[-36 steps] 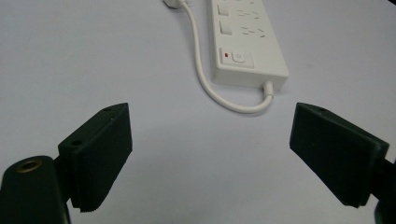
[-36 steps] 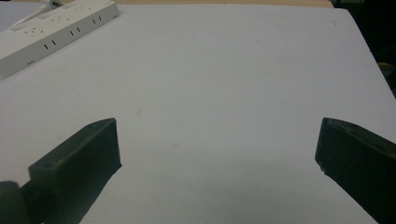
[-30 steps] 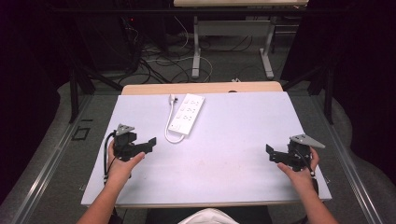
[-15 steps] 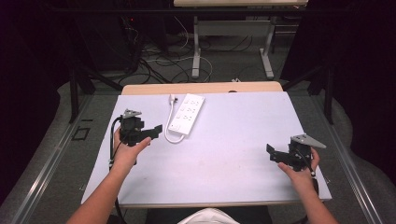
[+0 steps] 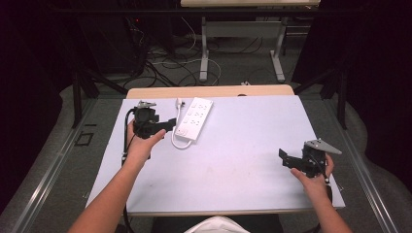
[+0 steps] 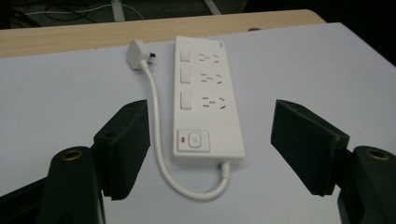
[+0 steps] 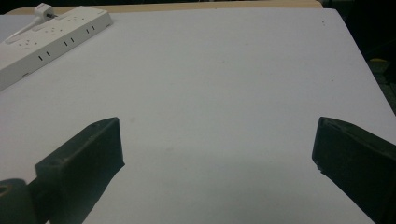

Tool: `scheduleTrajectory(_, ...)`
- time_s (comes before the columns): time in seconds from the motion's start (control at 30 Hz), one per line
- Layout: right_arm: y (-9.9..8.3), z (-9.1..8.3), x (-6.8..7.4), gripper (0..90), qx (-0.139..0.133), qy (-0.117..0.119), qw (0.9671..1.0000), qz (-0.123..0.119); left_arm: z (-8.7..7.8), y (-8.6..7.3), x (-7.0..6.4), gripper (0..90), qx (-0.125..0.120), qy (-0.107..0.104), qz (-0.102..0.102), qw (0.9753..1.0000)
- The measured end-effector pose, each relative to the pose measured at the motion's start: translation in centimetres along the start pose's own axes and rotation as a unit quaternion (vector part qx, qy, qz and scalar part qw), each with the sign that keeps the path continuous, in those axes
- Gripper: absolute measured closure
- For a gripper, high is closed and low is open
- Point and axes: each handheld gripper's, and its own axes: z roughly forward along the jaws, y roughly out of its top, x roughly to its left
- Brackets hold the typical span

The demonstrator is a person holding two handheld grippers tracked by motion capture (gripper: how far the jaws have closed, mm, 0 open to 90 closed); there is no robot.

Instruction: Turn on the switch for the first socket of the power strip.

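1. The white power strip (image 5: 195, 118) is what I'm working toward. It lies flat on the table (image 5: 243, 160), at the far left part of the white top, close to the far edge, with its switch end nearer me.
2. Its short cord (image 6: 156, 135) loops out of the near end and runs back up along the strip's side to the plug (image 6: 138, 53), which lies loose on the table beside the far end. In the left gripper view the three sockets are bare, with nothing plugged in.
3. My left gripper (image 5: 167, 124) is just beside the strip's near end, jaws spread wide. In the left gripper view the switch end sits between the two pads (image 6: 126, 147), but nothing touches it yet.
4. My right gripper (image 5: 284, 159) is held well apart from the strip, near the right front of the table, jaws also spread and holding nothing. Its own view has bare tabletop between the pads and the strip off at the upper left.
5. By my reading, I'm at the approach: nothing is gripped or lifted. What remains is closing on the strip or cord and whatever handling follows, likely with the right gripper coming in for the plug.
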Motion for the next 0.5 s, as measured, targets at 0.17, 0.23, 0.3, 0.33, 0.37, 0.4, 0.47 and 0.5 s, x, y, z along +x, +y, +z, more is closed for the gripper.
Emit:
scheduleTrajectory(0.17, 0.0, 0.0, 0.0, 1.6, 0.000, 0.000, 1.0000, 0.000, 0.4, 1.2, -0.2, 30.5, -0.007, -0.002, -0.012, 0.9999)
scheduleTrajectory(0.23, 0.0, 0.0, 0.0, 1.6, 0.000, 0.000, 1.0000, 0.000, 0.5, 1.4, -0.3, 31.7, -0.006, -0.002, -0.012, 0.9999)
scheduleTrajectory(0.3, 0.0, 0.0, 0.0, 1.7, -0.004, 0.001, 1.0000, 0.002, 0.9, 2.0, -0.3, 33.0, -0.009, -0.001, -0.011, 0.9999)
scheduleTrajectory(0.33, 0.0, 0.0, 0.0, 1.7, -0.004, 0.001, 1.0000, 0.002, 0.9, 2.0, -0.3, 33.5, -0.009, -0.001, -0.011, 0.9999)
scheduleTrajectory(0.37, 0.0, 0.1, 0.0, 1.8, -0.009, 0.001, 1.0000, 0.003, 1.1, 2.3, -0.1, 34.5, -0.005, 0.000, -0.012, 0.9999)
scheduleTrajectory(0.4, 0.0, 0.0, -0.1, 1.8, -0.005, -0.001, 1.0000, 0.003, 1.2, 2.5, -0.1, 35.1, -0.005, 0.001, -0.014, 0.9999)
scheduleTrajectory(0.47, 0.0, 0.0, -0.1, 1.8, -0.003, -0.001, 1.0000, 0.006, 1.4, 2.8, 0.1, 37.9, -0.007, 0.003, -0.020, 0.9998)
scheduleTrajectory(0.5, 0.0, 0.0, -0.1, 1.8, -0.004, -0.001, 1.0000, 0.007, 1.5, 3.0, 0.3, 38.2, -0.007, 0.005, -0.018, 0.9998)
